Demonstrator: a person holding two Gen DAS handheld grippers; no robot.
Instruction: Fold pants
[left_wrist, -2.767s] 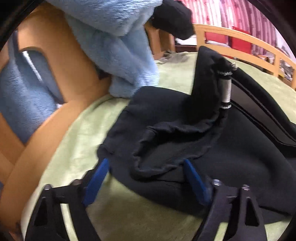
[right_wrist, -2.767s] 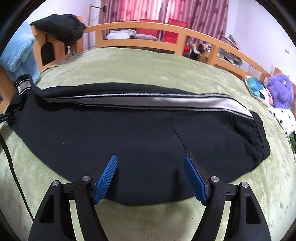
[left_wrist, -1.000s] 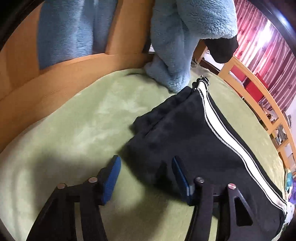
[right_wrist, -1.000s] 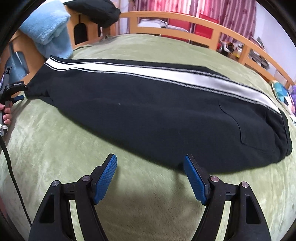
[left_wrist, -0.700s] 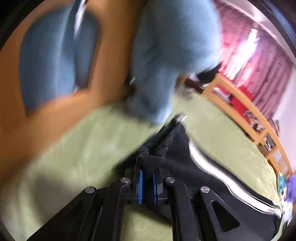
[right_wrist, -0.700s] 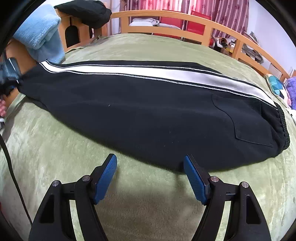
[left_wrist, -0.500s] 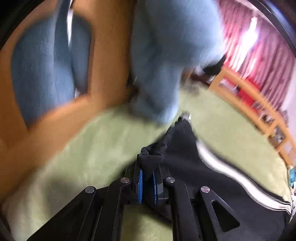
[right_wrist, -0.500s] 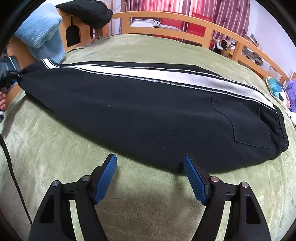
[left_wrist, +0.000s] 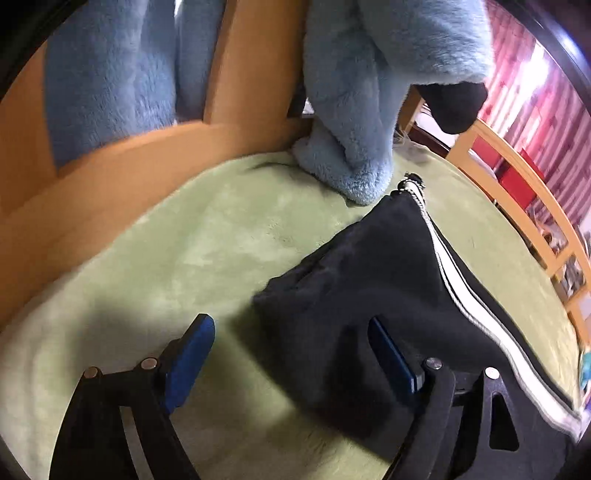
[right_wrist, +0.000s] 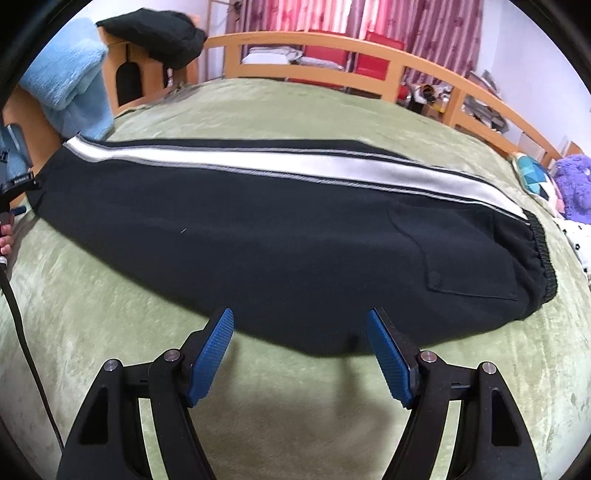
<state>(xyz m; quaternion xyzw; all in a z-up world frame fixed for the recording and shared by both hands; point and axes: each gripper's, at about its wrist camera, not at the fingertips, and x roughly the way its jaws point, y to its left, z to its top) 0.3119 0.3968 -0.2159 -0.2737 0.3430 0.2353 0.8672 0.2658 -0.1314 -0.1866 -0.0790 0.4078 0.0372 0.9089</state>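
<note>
Black pants (right_wrist: 295, 229) with a white side stripe (right_wrist: 280, 166) lie flat and stretched along the green bed. The waistband (right_wrist: 543, 258) is at the right, the leg cuffs at the left. In the left wrist view the cuff end (left_wrist: 369, 280) lies on the bed. My left gripper (left_wrist: 291, 354) is open and empty just in front of the cuff corner. My right gripper (right_wrist: 301, 350) is open and empty at the near edge of the pants, around mid-length.
A light blue fleece blanket (left_wrist: 369, 110) hangs over the wooden bed frame (left_wrist: 110, 177) beside the cuffs. A black garment (right_wrist: 155, 33) lies on the corner post. A wooden rail (right_wrist: 332, 48) runs along the far side. A purple plush toy (right_wrist: 572, 181) sits at the right.
My left gripper was shut on the cuff half a second ago; now it is open and the cuff lies on the bed. The pants lie straighter. My right gripper has moved closer to the pants' near edge.
</note>
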